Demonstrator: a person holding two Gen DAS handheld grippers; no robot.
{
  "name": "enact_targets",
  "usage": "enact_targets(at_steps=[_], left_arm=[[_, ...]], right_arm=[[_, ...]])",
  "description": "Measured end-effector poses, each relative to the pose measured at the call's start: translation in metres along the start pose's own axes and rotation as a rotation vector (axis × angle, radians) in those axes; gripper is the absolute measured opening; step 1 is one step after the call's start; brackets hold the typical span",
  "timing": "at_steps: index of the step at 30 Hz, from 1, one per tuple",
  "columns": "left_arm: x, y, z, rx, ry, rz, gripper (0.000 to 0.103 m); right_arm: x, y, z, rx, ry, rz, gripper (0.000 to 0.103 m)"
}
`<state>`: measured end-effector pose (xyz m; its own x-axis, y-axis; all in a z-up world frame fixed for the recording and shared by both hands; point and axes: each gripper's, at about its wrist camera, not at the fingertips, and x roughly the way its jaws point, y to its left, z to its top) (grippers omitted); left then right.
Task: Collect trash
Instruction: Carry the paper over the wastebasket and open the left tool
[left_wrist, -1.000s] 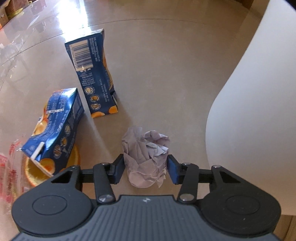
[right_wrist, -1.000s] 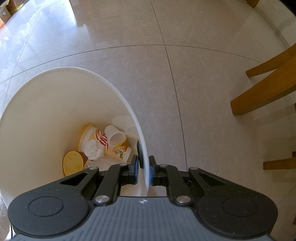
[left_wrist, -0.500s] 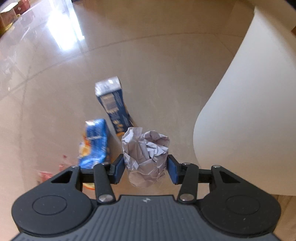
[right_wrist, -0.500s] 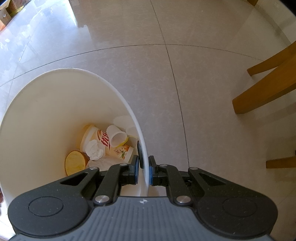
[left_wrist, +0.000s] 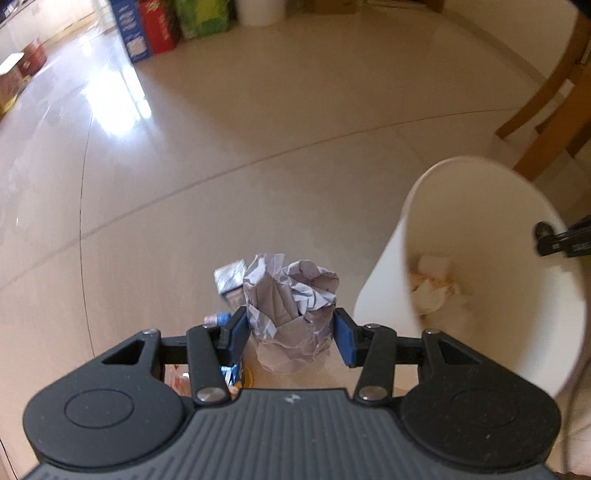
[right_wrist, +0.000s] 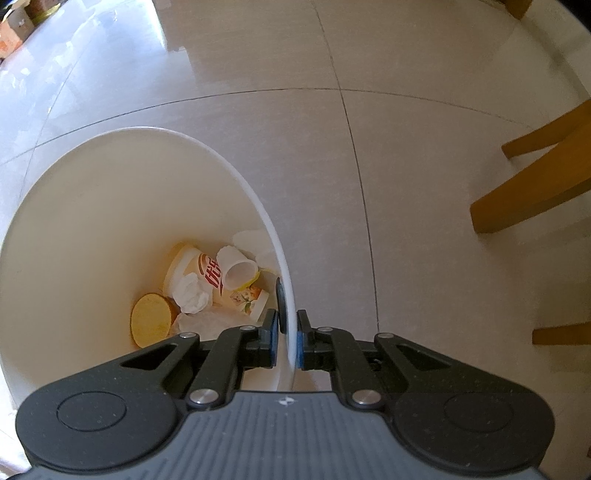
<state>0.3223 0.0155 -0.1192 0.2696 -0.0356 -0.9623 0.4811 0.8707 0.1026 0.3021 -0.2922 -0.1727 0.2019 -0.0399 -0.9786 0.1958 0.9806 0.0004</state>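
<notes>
My left jaws (left_wrist: 290, 332) clamp a crumpled ball of grey-white paper (left_wrist: 291, 299), carried above the floor, with the white plastic bin (left_wrist: 384, 295) to their right. My right jaws (right_wrist: 286, 345) pinch the bin's rim. Cups and tissue (right_wrist: 218, 280) already lie inside; a blue drink carton (left_wrist: 229, 284) beyond my left jaws awaits collection.
</notes>
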Motion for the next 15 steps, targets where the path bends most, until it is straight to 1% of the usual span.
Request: enact_targets(at_steps=[4,8,10,12,15], left_arm=[[-0.019,-0.017,0.015,0.041,-0.023,-0.037,0.048],[-0.030,-0.034,0.028,0.068,-0.034,-0.084,0.048],[-0.028,-0.044,0.032,0.084,-0.037,-0.105,0.048],[-0.041,-0.055,0.030,0.103,-0.036,-0.120,0.048],[-0.039,-0.067,0.032,0.128,-0.032,-0.137,0.048]], right_arm=[[0.000,0.000,-0.001,0.004,0.002,0.006,0.011],[-0.001,0.000,-0.001,0.004,0.002,0.009,0.011],[-0.001,0.000,0.000,0.005,0.005,0.011,0.011],[-0.001,-0.001,-0.001,0.008,0.005,0.014,0.011],[-0.001,-0.001,-0.001,0.003,0.005,0.016,0.010]])
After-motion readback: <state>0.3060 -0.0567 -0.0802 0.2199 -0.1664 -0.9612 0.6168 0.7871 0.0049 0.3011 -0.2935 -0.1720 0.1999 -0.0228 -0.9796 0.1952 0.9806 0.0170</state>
